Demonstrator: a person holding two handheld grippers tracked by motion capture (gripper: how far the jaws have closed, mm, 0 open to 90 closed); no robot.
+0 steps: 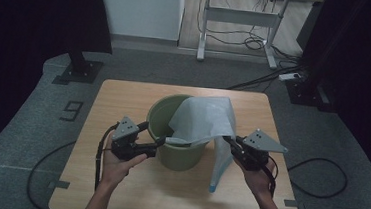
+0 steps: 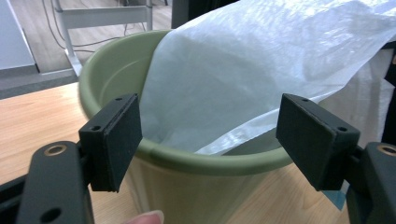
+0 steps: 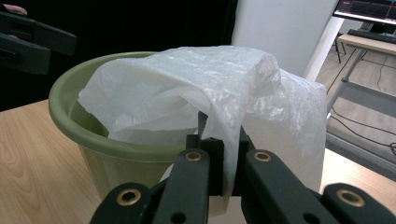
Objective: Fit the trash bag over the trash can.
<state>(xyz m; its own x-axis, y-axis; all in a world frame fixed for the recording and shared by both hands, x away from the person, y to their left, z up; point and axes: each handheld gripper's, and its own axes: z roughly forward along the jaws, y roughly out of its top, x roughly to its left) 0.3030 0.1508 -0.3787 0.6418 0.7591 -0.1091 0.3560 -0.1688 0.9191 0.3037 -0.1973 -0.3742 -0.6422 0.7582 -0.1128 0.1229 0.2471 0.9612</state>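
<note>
Right hand-held gripper clamps white bag; left hand-held gripper wide apart, facing green bucket rim.

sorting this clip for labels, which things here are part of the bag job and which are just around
In the job:
- green bucket
- white plastic bag, draped over the bucket's rim
- right tool, shut on the bag
- left tool, open at the bucket's rim

Just around:
- wooden table
- white desk behind
- floor cables
</note>
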